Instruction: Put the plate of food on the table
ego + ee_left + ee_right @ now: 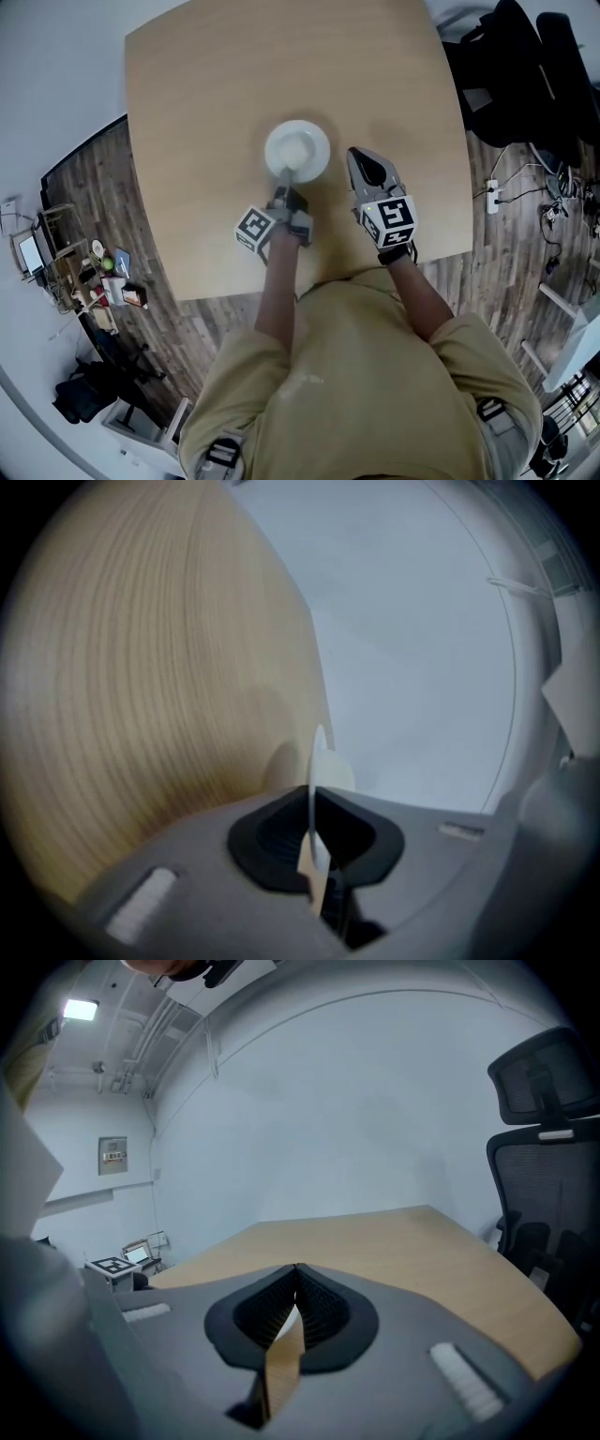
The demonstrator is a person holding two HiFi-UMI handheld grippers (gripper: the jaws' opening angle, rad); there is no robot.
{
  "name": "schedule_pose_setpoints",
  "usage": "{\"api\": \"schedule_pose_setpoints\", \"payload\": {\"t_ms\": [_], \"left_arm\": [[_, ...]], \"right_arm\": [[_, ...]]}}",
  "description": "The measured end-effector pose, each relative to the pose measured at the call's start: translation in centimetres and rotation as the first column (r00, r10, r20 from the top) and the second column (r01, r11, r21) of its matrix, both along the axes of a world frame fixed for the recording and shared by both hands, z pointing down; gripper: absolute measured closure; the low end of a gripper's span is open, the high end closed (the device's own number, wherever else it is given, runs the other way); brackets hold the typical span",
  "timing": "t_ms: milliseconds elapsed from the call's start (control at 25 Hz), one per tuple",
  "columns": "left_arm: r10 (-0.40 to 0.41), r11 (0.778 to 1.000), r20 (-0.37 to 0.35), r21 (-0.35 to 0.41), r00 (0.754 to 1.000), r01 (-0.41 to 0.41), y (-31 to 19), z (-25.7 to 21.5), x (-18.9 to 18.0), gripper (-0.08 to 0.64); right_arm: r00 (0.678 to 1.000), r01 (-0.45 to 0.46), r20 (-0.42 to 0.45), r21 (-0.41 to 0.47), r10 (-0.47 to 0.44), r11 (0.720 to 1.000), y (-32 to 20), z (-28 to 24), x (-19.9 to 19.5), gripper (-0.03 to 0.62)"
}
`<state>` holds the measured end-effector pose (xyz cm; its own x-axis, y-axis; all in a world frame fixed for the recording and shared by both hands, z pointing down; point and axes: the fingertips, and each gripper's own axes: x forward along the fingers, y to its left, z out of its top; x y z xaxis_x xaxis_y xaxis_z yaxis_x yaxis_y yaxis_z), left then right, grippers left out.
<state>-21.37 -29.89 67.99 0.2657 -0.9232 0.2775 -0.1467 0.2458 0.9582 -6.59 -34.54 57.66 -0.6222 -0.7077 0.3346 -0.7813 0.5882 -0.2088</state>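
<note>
A round white plate (297, 150) is over the middle of the light wooden table (206, 103); I cannot make out food on it, nor whether it rests on the top. My left gripper (286, 185) is shut on the plate's near rim. In the left gripper view the plate (319, 754) shows edge-on, pinched between the dark pads, with the table (141, 686) turned sideways at the left. Just right of the plate, my right gripper (359, 157) is shut and empty. Its tips (295, 1267) meet over the bare table (394, 1241).
Black office chairs (520, 75) stand past the table's right edge, one chair (548, 1138) showing in the right gripper view. A power strip (492, 195) with cables lies on the wooden floor at the right. A cluttered cart (103, 277) stands at the left.
</note>
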Motion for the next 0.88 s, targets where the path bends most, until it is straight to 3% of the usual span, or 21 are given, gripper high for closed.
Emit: {"api": "schedule_pose_setpoints", "payload": {"t_ms": [200,440,880], "left_arm": [[-0.008,1.0,0.009,-0.023,1.0,0.008,-3.0,1.8,0.6,0.549],[-0.005,0.997,0.042,-0.073,0.999,0.008,-4.5,2.8,1.0,0.548],[-0.044,0.991,0.035,-0.128,0.998,0.049,-4.1,3.3,1.4,0.542]], "right_arm": [[0.998,-0.056,0.014,-0.059,0.057,0.997,-1.8,1.8,1.8,0.588],[0.998,-0.046,0.045,-0.102,0.051,0.994,-1.5,2.5,1.5,0.588],[0.993,-0.04,0.106,-0.155,0.057,0.987,-1.0,2.8,1.7,0.588]]}}
